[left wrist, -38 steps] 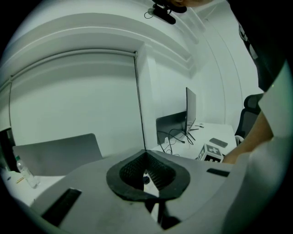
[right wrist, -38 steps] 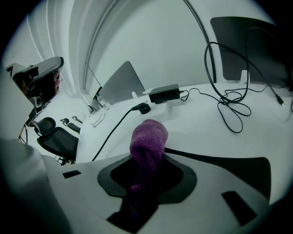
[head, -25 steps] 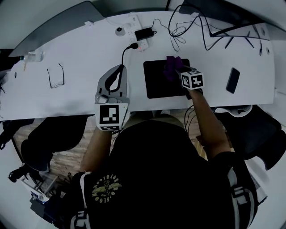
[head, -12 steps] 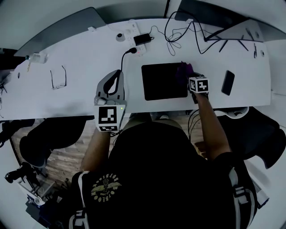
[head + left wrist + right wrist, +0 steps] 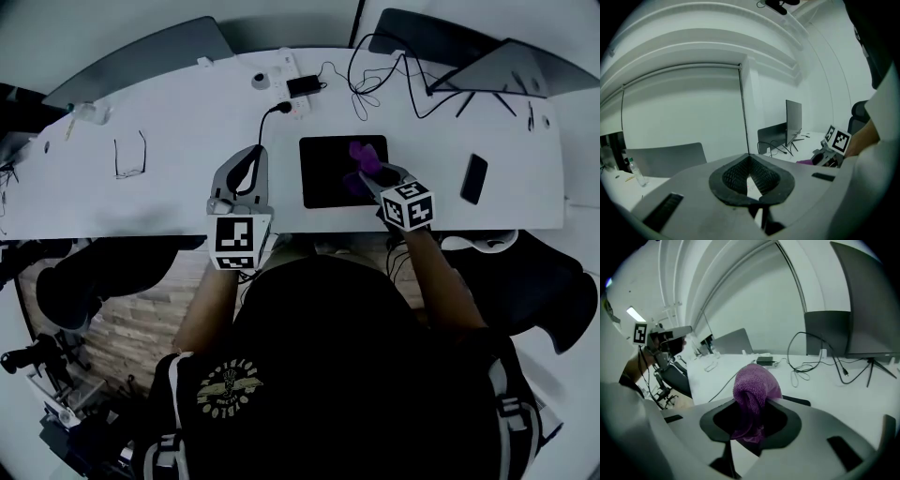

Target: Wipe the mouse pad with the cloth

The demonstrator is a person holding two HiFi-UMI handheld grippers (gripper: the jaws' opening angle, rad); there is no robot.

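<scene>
Quick status on the wipe job. My right tongs (image 5: 752, 416) are pinching the fuzzy purple cloth (image 5: 754, 385) about halfway along its length, so one bunched wad pokes out past the tips and a shorter tail hangs down between the jaws. From the head view the cloth sits over the right half of the flat black rectangular mouse pad (image 5: 323, 173), near the pad's right edge. I honestly can't tell whether the wad is pressed onto the pad or just above it.

My read on progress: the pickup part is done and I'm somewhere in the wiping itself. The pad looks plain black all over, with no visible streaks, so nothing shows how much has been covered. I'd guess the left half and the near edge are what's left, but that's a guess.

Orientation: the pad's long axis runs left to right, roughly parallel to the near edge of the white worktop (image 5: 187, 131). The cloth is rolled into a stubby sausage, with its long axis in line with my tongs and pointing away from me, slightly to the left.

My left tongs (image 5: 246, 159) are parked on the worktop just left of the pad, tips pressed together on nothing.
</scene>
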